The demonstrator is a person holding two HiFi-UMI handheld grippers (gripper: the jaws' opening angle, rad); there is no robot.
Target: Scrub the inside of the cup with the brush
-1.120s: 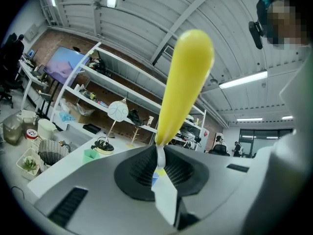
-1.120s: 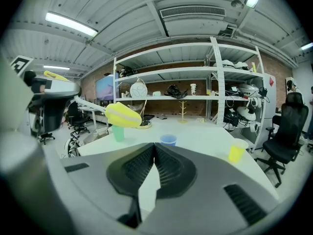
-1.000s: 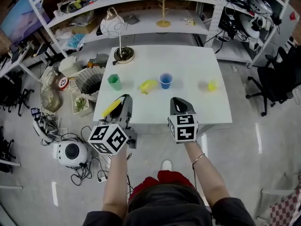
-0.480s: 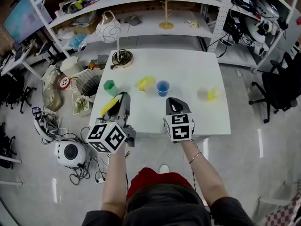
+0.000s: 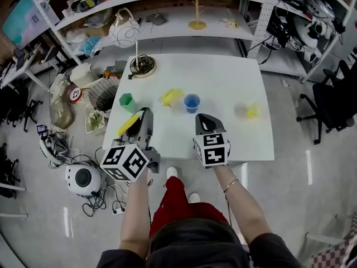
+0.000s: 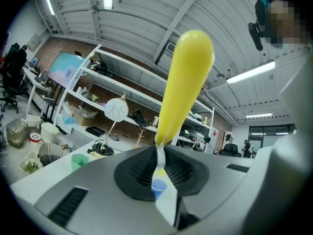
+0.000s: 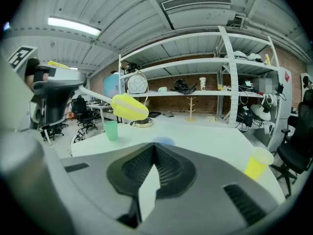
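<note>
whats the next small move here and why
Probably open the right hand-held gripper and reach forward to the blue cup to steady it. Its jaws are shut on nothing, the left hand-held gripper holds the brush, and both hang short of the upright cup.

Bench: white square bench [image 5: 223,77]
Back left corner: lamp with round brass base [image 5: 143,66]
Left edge: green plastic cup [image 5: 127,100]
Middle: small yellow object [image 5: 172,96] near blue plastic cup [image 5: 191,103]
Right: yellow plastic cup [image 5: 252,110]

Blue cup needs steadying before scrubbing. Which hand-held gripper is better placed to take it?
Right: the right hand-held gripper is empty, nearest the blue cup; the left hand-held gripper holds the yellow brush.
</note>
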